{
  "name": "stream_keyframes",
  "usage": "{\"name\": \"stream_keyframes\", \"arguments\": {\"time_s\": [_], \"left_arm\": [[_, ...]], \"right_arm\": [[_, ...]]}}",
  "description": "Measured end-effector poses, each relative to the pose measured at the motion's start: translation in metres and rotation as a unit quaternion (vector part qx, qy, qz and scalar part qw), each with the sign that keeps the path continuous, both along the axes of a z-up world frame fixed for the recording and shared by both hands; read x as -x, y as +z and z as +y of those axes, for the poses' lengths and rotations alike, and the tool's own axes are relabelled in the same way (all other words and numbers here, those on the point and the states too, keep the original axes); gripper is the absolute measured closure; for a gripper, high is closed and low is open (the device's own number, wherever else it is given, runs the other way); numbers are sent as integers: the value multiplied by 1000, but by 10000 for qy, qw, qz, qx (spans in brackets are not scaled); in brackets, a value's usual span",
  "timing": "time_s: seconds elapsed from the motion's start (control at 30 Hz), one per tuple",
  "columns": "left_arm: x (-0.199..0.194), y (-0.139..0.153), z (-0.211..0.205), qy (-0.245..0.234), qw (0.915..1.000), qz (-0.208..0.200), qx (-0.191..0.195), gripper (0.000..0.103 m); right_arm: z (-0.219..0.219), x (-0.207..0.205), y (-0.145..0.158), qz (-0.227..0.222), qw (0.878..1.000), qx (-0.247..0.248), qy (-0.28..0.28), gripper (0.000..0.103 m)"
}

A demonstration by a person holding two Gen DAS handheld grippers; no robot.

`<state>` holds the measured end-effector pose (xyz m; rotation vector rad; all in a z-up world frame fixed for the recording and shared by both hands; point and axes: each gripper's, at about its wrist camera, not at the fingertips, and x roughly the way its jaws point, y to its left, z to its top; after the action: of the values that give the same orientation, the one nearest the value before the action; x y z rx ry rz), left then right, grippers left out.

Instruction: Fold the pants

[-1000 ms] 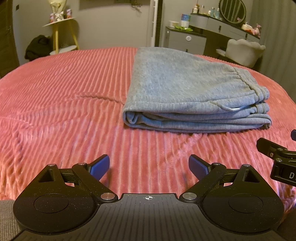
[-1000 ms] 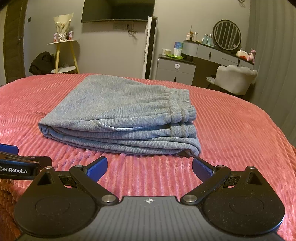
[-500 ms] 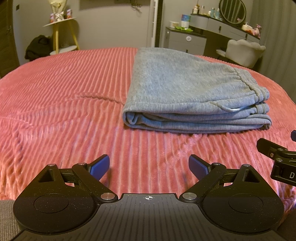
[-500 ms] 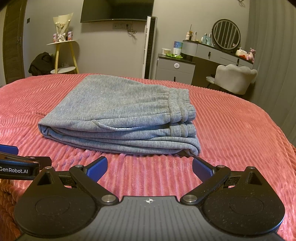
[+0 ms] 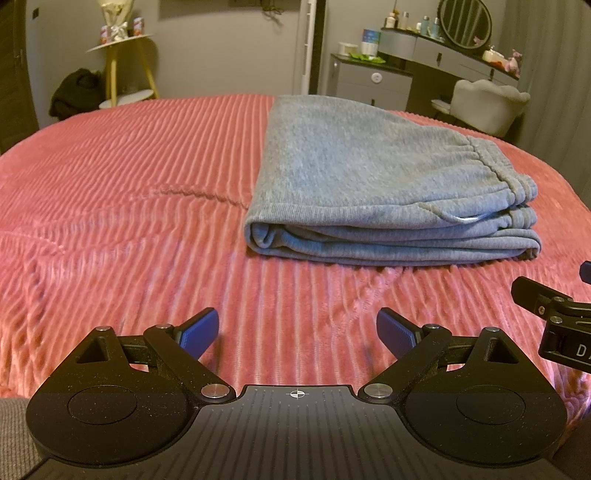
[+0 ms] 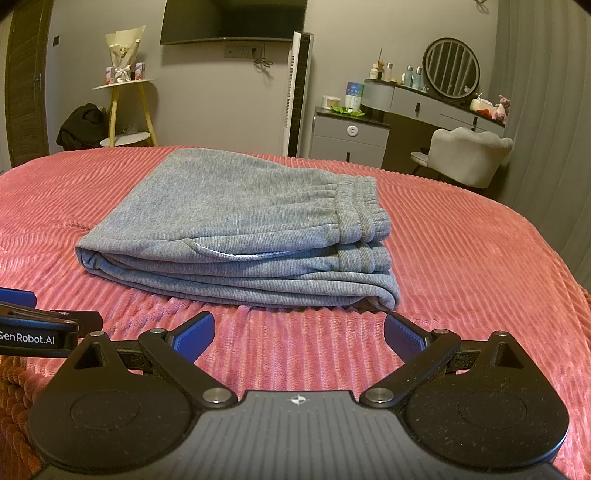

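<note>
1. Looking along our left tongs (image 5: 297, 330), we see both blue pads spread wide apart with nothing between them, hovering over the near part of the bed (image 5: 122, 206)
2. Our right tongs (image 6: 299, 334) stand just as wide apart and empty, low over the same ribbed pink blanket (image 6: 461, 258)
3. The grey sweatpants (image 5: 369, 177) lie folded into a compact stack of several layers on the blanket, ahead of both tongs and touched by neither
4. In the right wrist view the sweatpants (image 6: 240, 206) show their elastic waistband (image 6: 360, 210) at the right end, the rounded fold at the left end, and a pocket opening along the near edge
5. In the left wrist view the stack sits to the right of centre, and part of our right tongs (image 5: 554, 317) shows at the right edge of the frame
6. In the right wrist view part of our left tongs (image 6: 37, 328) shows at the left edge, close beside the right ones
7. Beyond the bed we see a grey vanity counter (image 6: 417, 99) with a round mirror (image 6: 451, 68), a pale chair (image 6: 469, 155), a yellow-legged side stand (image 6: 125, 107) and a wall-mounted television (image 6: 232, 18)
</note>
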<state>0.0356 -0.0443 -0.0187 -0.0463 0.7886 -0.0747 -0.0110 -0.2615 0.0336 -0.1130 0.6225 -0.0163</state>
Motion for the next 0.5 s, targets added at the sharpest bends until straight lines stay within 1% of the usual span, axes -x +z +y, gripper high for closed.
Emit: {"name": "stream_keyframes", "arguments": {"time_s": [0.5], "left_arm": [[1,1,-1,3,10000,-24,24,7]], "right_arm": [[-1,0,0,-3,10000,-1,2,5]]}}
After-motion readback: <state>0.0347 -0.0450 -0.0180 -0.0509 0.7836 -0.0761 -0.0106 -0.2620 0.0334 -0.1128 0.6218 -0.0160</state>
